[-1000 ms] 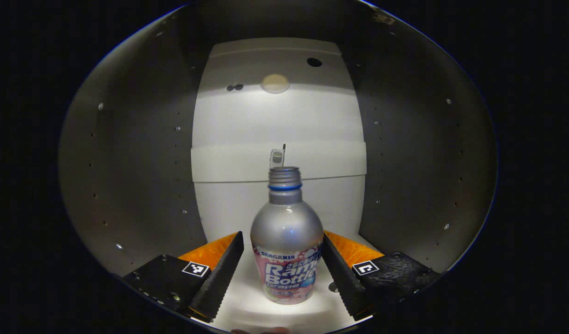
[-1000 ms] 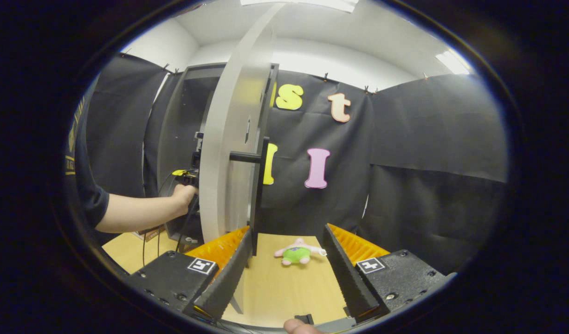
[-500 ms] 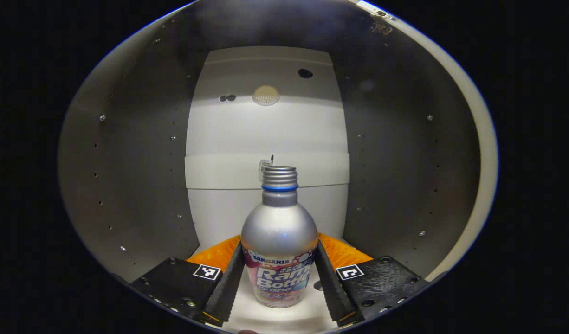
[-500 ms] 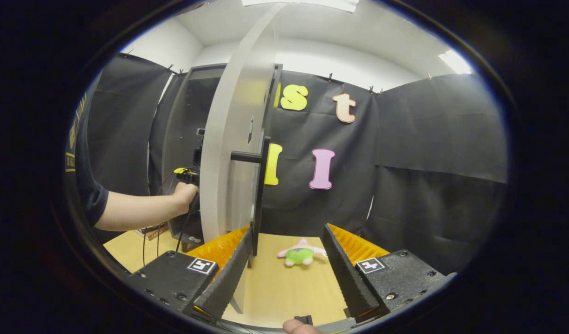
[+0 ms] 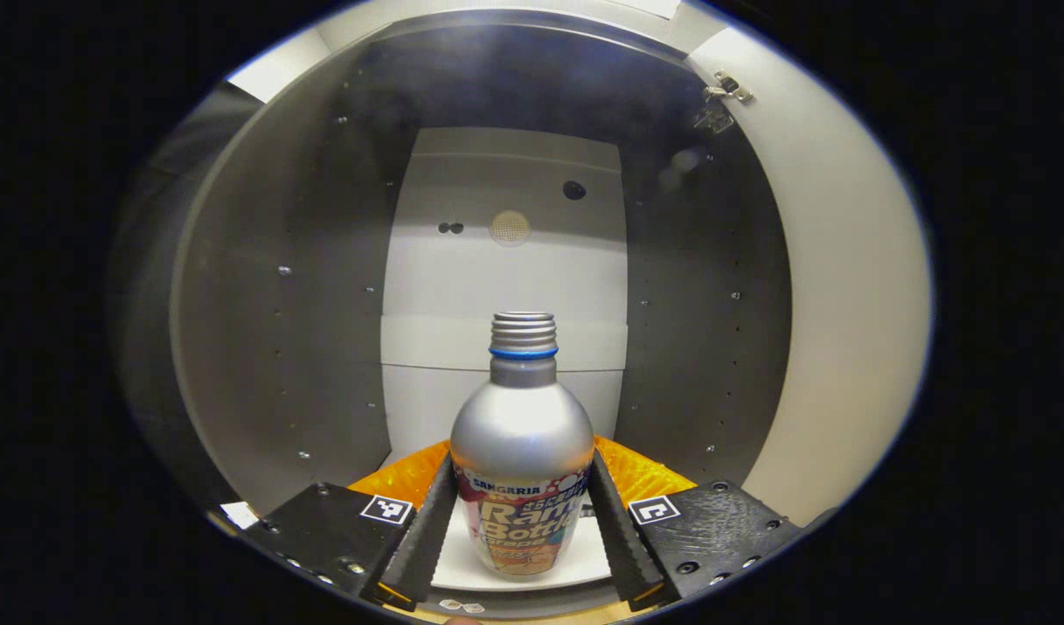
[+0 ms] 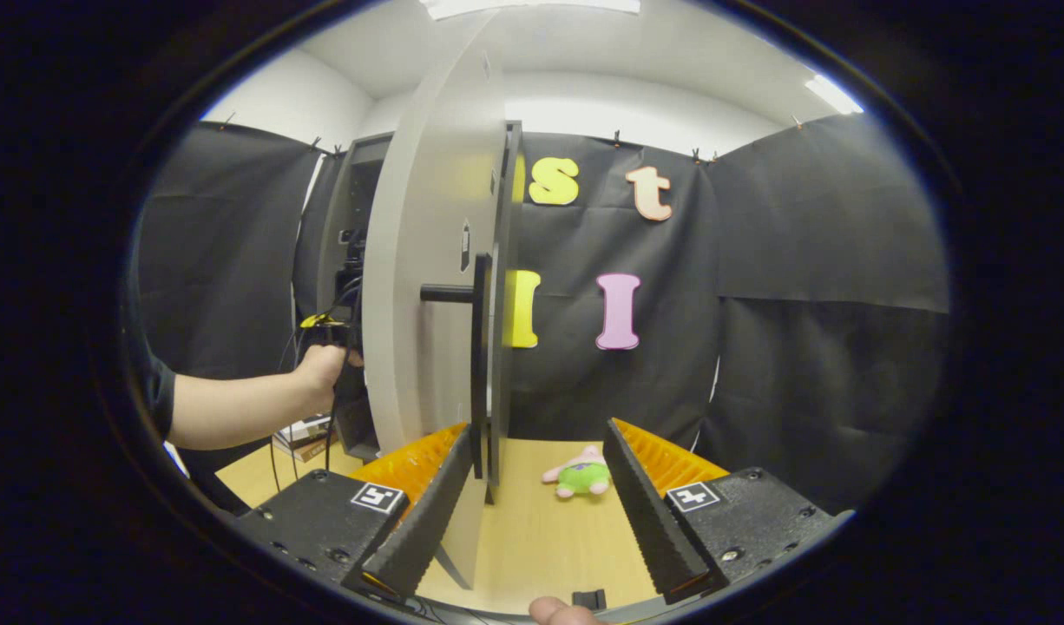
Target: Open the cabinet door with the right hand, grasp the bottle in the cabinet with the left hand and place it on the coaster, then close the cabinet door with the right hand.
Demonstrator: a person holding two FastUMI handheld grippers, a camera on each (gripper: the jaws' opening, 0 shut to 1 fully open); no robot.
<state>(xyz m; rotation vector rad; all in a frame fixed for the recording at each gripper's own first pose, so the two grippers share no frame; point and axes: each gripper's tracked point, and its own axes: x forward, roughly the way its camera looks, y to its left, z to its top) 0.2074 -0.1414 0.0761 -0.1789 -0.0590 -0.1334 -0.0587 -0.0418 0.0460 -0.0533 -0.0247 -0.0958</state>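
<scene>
Our left gripper (image 5: 522,529) squeezes the bottle (image 5: 522,460) (right gripper (image 6: 536,512) gapes open near the door (image 6: 428,286)), so it could slip and fall.

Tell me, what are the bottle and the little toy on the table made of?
The bottle looks like metal, probably aluminium: its silvery shoulder has a dull satin shine and the neck has threads. The lower part has a glossy printed wrap. The toy looks like soft plush fabric, pink and green, lying floppy on the table, though it is small here.
</scene>
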